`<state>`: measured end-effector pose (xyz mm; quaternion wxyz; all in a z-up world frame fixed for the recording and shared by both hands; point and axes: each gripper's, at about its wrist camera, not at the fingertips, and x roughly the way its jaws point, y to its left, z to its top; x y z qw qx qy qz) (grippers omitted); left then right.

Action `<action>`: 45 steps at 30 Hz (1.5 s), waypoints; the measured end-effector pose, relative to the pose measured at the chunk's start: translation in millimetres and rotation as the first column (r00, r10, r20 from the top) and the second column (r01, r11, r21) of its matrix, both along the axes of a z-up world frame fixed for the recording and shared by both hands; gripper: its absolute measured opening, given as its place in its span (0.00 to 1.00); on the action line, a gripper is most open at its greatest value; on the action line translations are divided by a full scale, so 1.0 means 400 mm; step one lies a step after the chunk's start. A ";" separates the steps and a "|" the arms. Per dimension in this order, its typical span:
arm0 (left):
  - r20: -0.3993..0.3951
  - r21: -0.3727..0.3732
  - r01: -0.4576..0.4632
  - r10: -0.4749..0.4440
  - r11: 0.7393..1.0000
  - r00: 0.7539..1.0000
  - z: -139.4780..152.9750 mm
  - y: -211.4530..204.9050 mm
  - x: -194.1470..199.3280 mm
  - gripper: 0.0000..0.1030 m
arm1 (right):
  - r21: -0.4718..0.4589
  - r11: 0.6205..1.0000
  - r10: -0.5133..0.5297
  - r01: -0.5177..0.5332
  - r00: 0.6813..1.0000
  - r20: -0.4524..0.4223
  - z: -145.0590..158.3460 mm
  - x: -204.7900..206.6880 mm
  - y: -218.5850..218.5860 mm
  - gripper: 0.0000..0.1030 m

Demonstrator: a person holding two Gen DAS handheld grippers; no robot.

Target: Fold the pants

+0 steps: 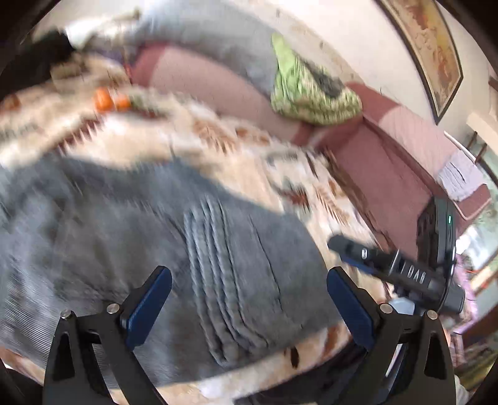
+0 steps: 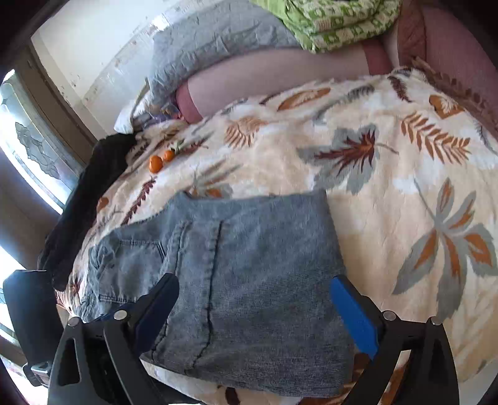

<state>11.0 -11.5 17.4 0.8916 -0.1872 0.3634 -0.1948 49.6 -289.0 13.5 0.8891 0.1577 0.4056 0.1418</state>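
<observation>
Grey-blue denim pants lie folded in a compact stack on the leaf-patterned blanket near the bed's front edge. In the left wrist view the pants are blurred, with stitched seams facing me. My left gripper is open and empty, its jaws spread above the pants. My right gripper is open and empty, its jaws straddling the stack's near part. The right gripper's body shows at the right of the left wrist view.
Two small oranges lie on the blanket at the far left. A dark garment hangs over the bed's left edge. A grey pillow, a pink bolster and a green patterned folded cloth sit against the wall.
</observation>
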 end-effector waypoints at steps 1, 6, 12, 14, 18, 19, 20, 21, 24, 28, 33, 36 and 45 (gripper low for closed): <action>0.031 0.036 -0.054 0.053 0.998 0.998 0.025 0.014 -0.006 0.97 | 0.005 1.000 -0.004 0.004 1.000 0.009 -0.002 0.000 -0.004 0.97; 0.142 0.201 -0.309 0.285 0.929 0.948 0.096 0.103 -0.005 0.97 | 0.064 0.998 0.012 -0.006 0.996 -0.088 -0.055 0.019 -0.009 0.97; 0.165 0.355 -0.410 0.376 0.840 0.912 0.069 0.163 -0.004 0.97 | 0.046 0.999 -0.001 0.002 1.000 -0.031 -0.032 -0.004 -0.008 0.97; 0.175 0.359 -0.412 0.374 0.837 0.911 0.055 0.158 -0.028 0.97 | -0.061 0.998 -0.011 0.014 0.998 0.054 0.000 -0.031 0.014 0.97; 0.215 0.398 -0.400 0.341 0.825 0.915 0.033 0.116 -0.087 0.97 | -0.313 0.949 0.137 -0.023 0.927 0.348 0.088 -0.146 0.115 0.97; 0.217 0.395 -0.386 0.324 0.834 0.921 0.031 0.108 -0.092 0.97 | -0.348 0.936 0.189 -0.048 0.904 0.384 0.093 -0.170 0.142 0.97; 0.206 0.404 -0.364 0.304 0.839 0.930 0.027 0.100 -0.089 0.97 | -0.378 0.922 0.240 -0.080 0.887 0.396 0.092 -0.185 0.169 0.98; 0.194 0.418 -0.352 0.297 0.837 0.935 0.022 0.096 -0.085 0.97 | -0.401 0.909 0.281 -0.115 0.879 0.384 0.086 -0.189 0.195 0.98; 0.185 0.389 -0.373 0.326 0.842 0.927 0.020 0.111 -0.085 0.97 | -0.451 0.870 0.362 -0.201 0.881 0.306 0.047 -0.184 0.257 0.98; 0.138 0.332 -0.393 0.369 0.857 0.919 0.013 0.142 -0.083 0.97 | -0.495 0.832 0.409 -0.251 0.880 0.241 0.005 -0.175 0.309 0.98; 0.116 0.263 -0.424 0.408 0.867 0.906 0.015 0.173 -0.089 0.97 | -0.496 0.829 0.385 -0.257 0.906 0.173 -0.029 -0.151 0.319 0.98; 0.085 0.229 -0.430 0.422 0.874 0.903 0.010 0.188 -0.081 0.97 | -0.456 0.859 0.337 -0.234 0.928 0.159 -0.027 -0.128 0.297 0.98; -0.044 0.079 -0.482 0.486 0.873 0.873 -0.022 0.241 -0.061 0.97 | -0.203 0.975 0.098 -0.090 0.995 0.033 -0.046 -0.032 0.158 0.98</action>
